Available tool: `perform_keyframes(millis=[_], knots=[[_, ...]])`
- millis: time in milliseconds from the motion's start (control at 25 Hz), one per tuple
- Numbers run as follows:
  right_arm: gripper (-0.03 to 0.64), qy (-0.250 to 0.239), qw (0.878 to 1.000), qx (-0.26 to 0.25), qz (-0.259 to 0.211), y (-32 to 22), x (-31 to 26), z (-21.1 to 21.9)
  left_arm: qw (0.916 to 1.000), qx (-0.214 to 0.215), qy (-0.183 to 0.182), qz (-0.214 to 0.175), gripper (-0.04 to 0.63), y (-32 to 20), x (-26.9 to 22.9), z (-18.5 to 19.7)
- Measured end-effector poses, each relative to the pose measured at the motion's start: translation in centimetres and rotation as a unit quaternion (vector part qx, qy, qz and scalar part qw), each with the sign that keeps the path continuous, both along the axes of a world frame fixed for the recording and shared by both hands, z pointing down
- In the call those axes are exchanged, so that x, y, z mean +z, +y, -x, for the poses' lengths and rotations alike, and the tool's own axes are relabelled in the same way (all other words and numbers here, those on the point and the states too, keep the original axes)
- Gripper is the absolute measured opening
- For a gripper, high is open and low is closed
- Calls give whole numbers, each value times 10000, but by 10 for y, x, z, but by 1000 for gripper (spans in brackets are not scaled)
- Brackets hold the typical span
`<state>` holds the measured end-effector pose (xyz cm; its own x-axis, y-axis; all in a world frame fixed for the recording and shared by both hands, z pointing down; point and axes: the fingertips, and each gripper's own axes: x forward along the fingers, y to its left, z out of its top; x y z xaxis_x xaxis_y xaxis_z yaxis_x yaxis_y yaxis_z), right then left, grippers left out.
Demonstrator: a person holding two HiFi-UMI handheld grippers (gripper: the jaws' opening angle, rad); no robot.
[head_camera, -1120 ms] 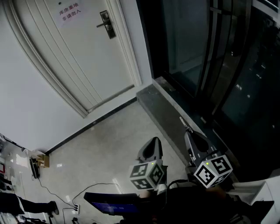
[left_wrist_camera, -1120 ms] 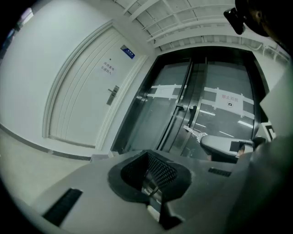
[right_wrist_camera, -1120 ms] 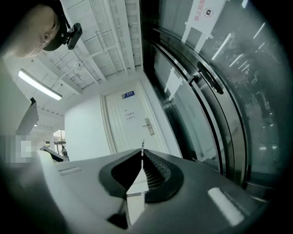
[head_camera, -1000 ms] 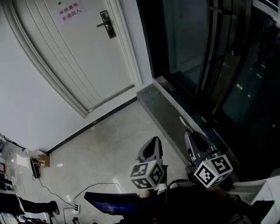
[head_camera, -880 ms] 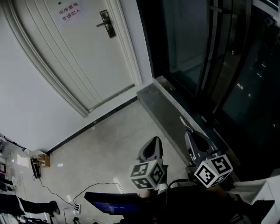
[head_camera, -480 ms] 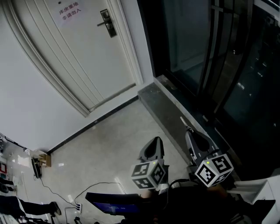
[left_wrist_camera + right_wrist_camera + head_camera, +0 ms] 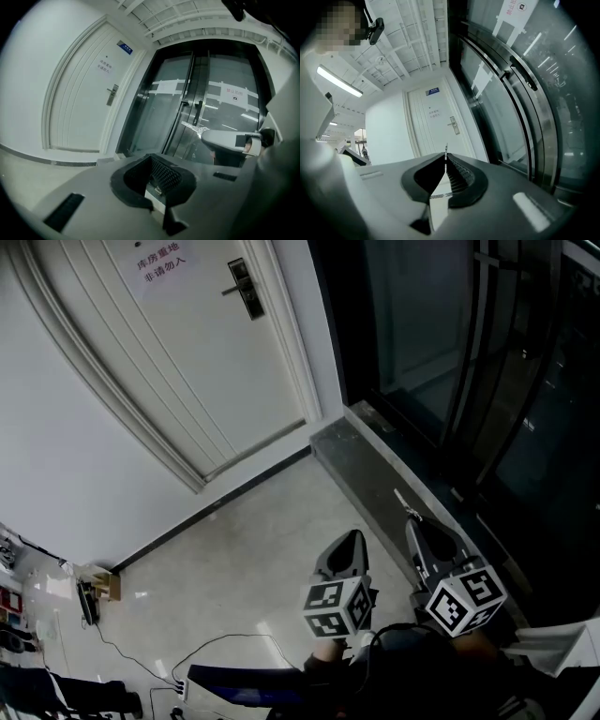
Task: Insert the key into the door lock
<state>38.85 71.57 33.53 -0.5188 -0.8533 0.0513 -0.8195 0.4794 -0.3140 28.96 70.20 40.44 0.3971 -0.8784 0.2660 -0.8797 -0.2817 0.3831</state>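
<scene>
The white door stands far off at the upper left of the head view, with its dark lock plate and handle near its right edge. My right gripper is shut on a thin silver key whose blade pokes out past the tips. In the right gripper view the key points roughly toward the lock. My left gripper hovers beside it, shut and holding nothing. From the left gripper view the lock shows at the left and the key at the right.
Dark glass doors with metal frames fill the right side above a grey stone sill. A paper notice hangs on the door. A cable and a small box lie on the pale tiled floor.
The whole view has shifted slightly: door and lock sit a little further right, and both grippers have drifted right. The key stays held in the right gripper.
</scene>
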Motion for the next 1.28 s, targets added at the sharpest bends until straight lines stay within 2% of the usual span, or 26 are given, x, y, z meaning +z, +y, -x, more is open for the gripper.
perform_keyframes(millis=[160, 320, 920, 1280], knots=[[12, 25, 10000, 25, -69, -18, 1, 13, 9997, -42, -188, 137, 0, -17, 11, 5], [12, 96, 9998, 64, -146, -46, 3, 21, 9998, -71, -62, 194, 0, -40, 17, 9], [11, 118, 9988, -318, -349, -202, -9, 22, 9989, -260, -330, 200, 0, -190, 8, 1], [11, 198, 9989, -400, -166, -256, 10, 30, 9977, -455, -288, 408, 0, -237, 26, 14]])
